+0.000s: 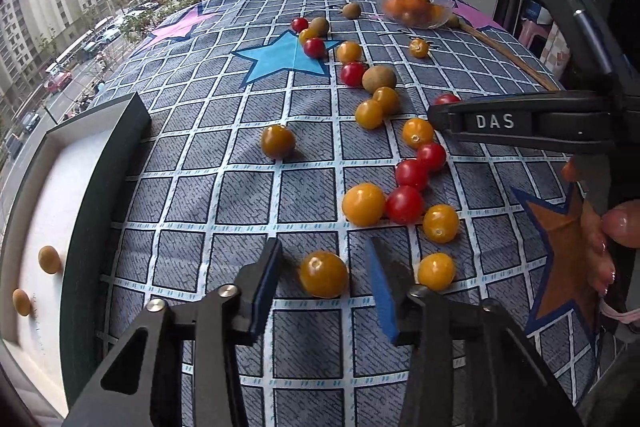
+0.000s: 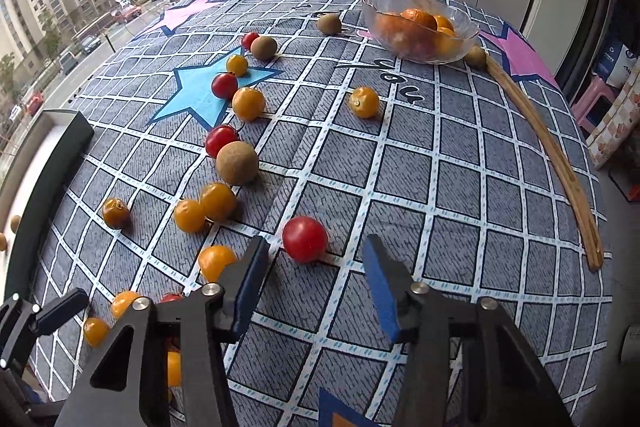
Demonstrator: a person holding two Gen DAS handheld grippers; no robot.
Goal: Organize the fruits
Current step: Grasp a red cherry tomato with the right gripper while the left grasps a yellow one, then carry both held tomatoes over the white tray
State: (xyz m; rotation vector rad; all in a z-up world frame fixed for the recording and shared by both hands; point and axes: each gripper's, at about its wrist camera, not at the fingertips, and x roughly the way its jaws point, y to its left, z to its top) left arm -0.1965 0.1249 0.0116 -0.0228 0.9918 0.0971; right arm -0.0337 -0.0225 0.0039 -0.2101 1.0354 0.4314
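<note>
Several yellow and red cherry tomatoes and a few brown round fruits lie loose on a checked blue cloth (image 1: 224, 131). My left gripper (image 1: 322, 247) stands open around a yellow tomato (image 1: 323, 274), with a gap at each pad. My right gripper (image 2: 317, 239) is open too, and a red tomato (image 2: 305, 239) sits at its tips, nearer the left finger, untouched. The right gripper (image 1: 434, 115) also shows side-on in the left wrist view, above the tomato cluster (image 1: 412, 173). The left gripper's finger (image 2: 60, 307) shows at the lower left of the right wrist view.
A dark-rimmed white tray (image 1: 120, 147) at the left holds two brown fruits (image 1: 49, 259). A glass bowl (image 2: 372, 3) of oranges stands at the far right. A wooden stick (image 2: 552, 155) lies along the right edge. A large brown fruit (image 2: 237, 163) sits mid-cloth. A hand (image 1: 616, 227) shows at the right.
</note>
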